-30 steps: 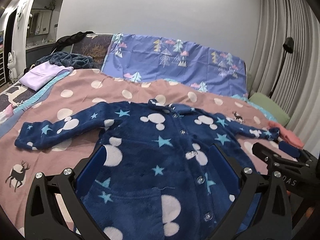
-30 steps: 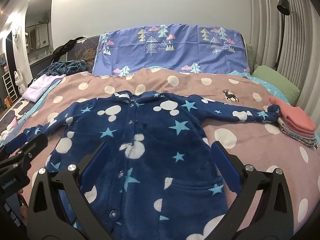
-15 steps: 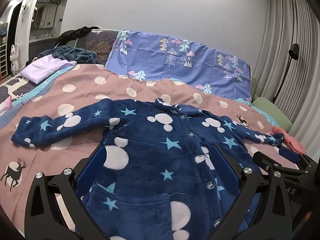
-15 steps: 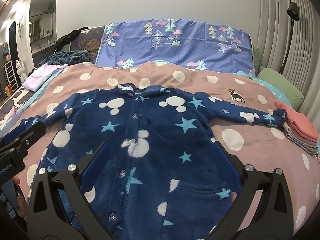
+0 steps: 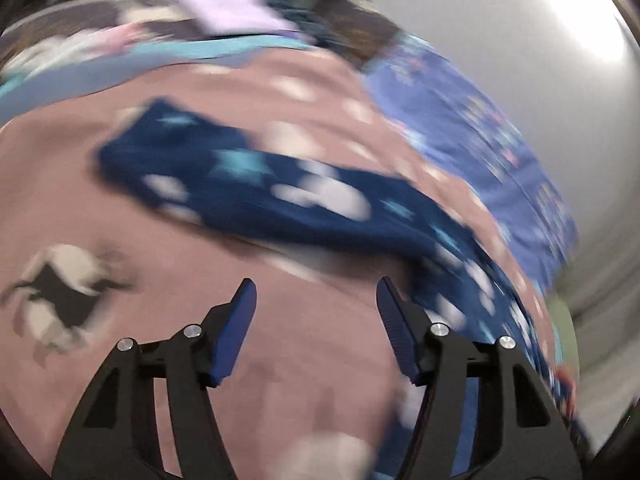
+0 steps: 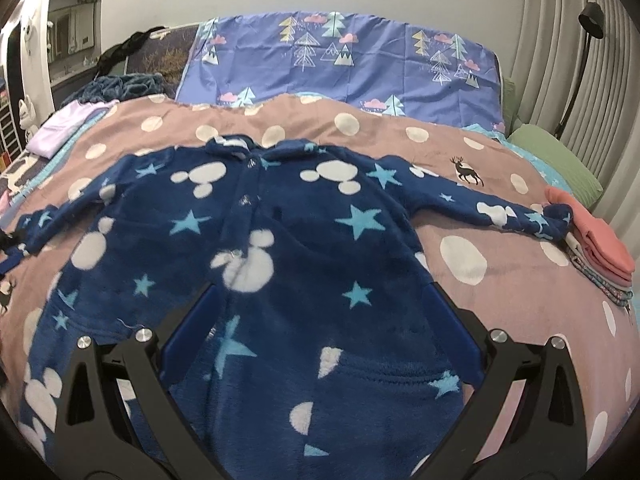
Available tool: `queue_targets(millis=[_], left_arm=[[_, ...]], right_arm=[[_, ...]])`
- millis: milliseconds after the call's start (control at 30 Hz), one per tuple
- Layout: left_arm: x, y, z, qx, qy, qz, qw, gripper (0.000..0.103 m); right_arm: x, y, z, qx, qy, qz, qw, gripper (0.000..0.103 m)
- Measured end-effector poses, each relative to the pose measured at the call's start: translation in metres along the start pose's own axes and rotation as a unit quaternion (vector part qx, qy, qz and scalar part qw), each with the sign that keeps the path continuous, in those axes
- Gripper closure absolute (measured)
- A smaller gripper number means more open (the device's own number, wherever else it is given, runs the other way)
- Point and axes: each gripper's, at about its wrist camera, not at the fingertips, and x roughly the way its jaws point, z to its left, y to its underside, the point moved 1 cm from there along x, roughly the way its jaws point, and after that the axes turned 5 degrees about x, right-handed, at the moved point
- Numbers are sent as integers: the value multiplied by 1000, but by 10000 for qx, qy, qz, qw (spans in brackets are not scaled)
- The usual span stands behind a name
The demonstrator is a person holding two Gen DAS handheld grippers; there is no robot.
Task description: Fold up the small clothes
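A navy fleece baby jacket [image 6: 304,248] with stars and white blobs lies flat, sleeves spread, on the pink dotted bedspread [image 6: 460,312]. My right gripper [image 6: 320,286] hovers open over the jacket's lower body, its blue pads wide apart on either side of the button line. The left wrist view is blurred by motion. It shows the jacket's left sleeve [image 5: 256,188] stretched across the bedspread [image 5: 120,208]. My left gripper [image 5: 316,280] sits just short of the sleeve with its jaws closing, only bare bedspread between the pads.
A stack of folded clothes with a coral piece on top [image 6: 596,240] lies at the right sleeve's cuff. A green pillow [image 6: 556,160] and a floor lamp [image 6: 588,28] stand behind it. A blue tree-print pillow [image 6: 340,64] lines the headboard; lilac cloth [image 6: 68,124] lies far left.
The left gripper has swung fast to the left and down from the jacket's body toward the left sleeve, rolling as it went, and its jaws have narrowed. The right gripper sank a little closer to the jacket.
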Motion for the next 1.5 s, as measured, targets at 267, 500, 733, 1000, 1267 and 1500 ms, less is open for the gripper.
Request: queue_targets(millis=[267, 500, 733, 1000, 1267, 1500], left_arm=[[20, -43, 95, -1471, -518, -256, 9874, 37], [45, -71, 105, -1528, -154, -218, 9879, 97], [7, -98, -40, 126, 782, -644, 9948, 97], [22, -42, -246, 1877, 2181, -117, 9576, 96], [97, 77, -330, 2705, 2329, 1309, 9249, 88], [83, 106, -316, 3506, 1984, 1168, 9078, 54]], right_arm=[[18, 9, -3, 76, 125, 237, 9996, 2], [25, 9, -9, 134, 200, 274, 9993, 2], [31, 4, -25, 374, 264, 232, 9987, 2], [38, 12, -51, 618, 307, 316, 9971, 2], [41, 17, -93, 1064, 186, 388, 9934, 2], [48, -1, -100, 1364, -488, 267, 9891, 30]])
